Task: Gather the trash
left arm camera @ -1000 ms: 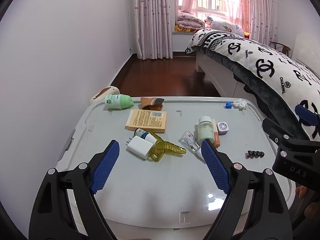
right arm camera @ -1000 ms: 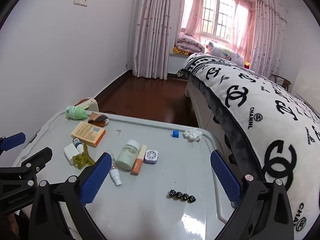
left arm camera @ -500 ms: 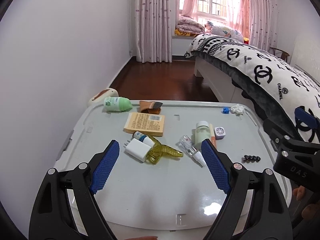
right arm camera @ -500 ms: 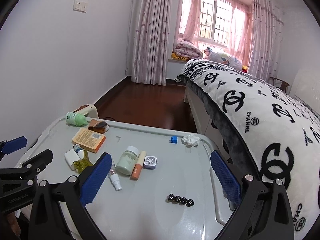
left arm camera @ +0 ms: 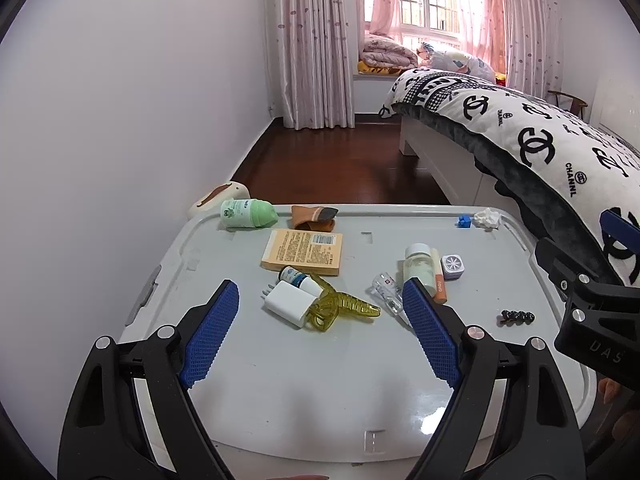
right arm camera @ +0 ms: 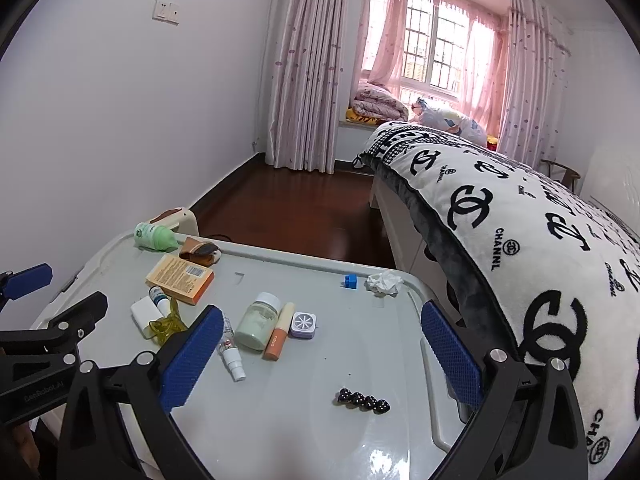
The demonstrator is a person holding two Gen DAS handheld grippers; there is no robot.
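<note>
Over the last second we pull both grippers back and up from the grey storage-box lid (left arm camera: 304,384), so the room opens out in both views and every item on the lid shrinks toward the middle of the frame. Nothing on the lid shifts; only our viewpoint changes. We judge this as a survey before the first pick, with no trash collected yet.

The left gripper (left arm camera: 320,332) hangs over the near half of the lid with its jaws spread wide and nothing between them. The right gripper (right arm camera: 320,356) is the same: wide apart and empty, above the lid's right side next to the bed (right arm camera: 520,216).

Going down in size, the orange box (left arm camera: 303,252) lies in the far-left part, with the green-capped bottle (left arm camera: 248,213) beyond it. The pale green jar (right arm camera: 258,321) lies mid-lid, touching an orange tube (right arm camera: 279,337). A white charger plug (left arm camera: 290,304) rests against a yellow hair claw (left arm camera: 340,310).

The clearest piece of trash is the crumpled tissue (right arm camera: 384,282) at the far right corner, just beside a small blue block (right arm camera: 350,281). It sits well apart from both grippers, nearer the right one, so we expect the right gripper to reach forward for it.
</note>
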